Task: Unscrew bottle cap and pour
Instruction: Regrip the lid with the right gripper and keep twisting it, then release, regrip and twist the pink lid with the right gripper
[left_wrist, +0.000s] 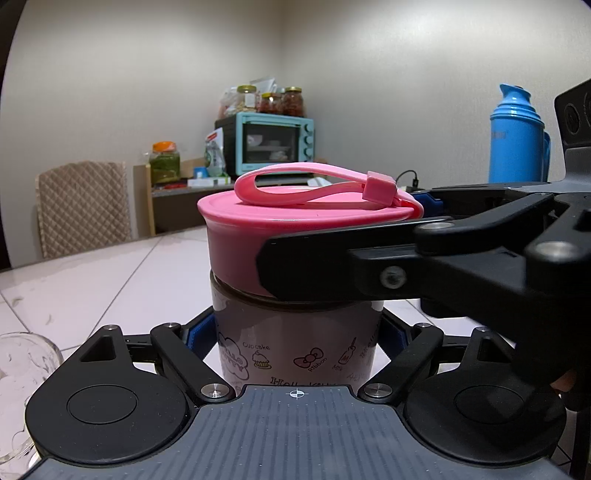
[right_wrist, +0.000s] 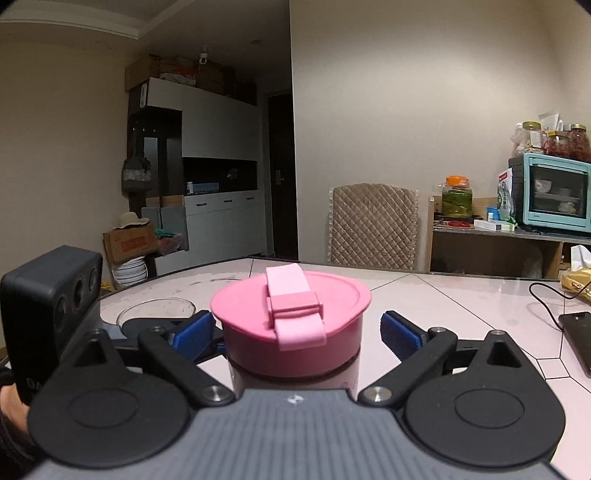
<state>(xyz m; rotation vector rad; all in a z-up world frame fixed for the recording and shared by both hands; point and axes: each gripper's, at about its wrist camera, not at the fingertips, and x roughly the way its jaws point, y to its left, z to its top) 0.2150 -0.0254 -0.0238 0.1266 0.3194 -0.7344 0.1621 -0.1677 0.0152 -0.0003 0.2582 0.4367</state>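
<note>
A Hello Kitty bottle (left_wrist: 295, 347) with a pink screw cap (left_wrist: 236, 236) and pink strap stands upright on the tiled table. My left gripper (left_wrist: 295, 332) is shut on the bottle's body, its blue pads pressed to both sides. My right gripper (right_wrist: 297, 328) is open around the pink cap (right_wrist: 291, 325); its blue pads stand a little apart from the cap on both sides. In the left wrist view the right gripper's black finger (left_wrist: 314, 266) lies alongside the cap. A clear glass (left_wrist: 22, 373) sits at the lower left, also in the right wrist view (right_wrist: 155, 310).
A blue thermos (left_wrist: 517, 136) stands at the right. A phone (right_wrist: 580, 336) with a black cable lies on the table at the right. A quilted chair (right_wrist: 373, 225) and a shelf with a teal oven (right_wrist: 554, 192) stand behind the table.
</note>
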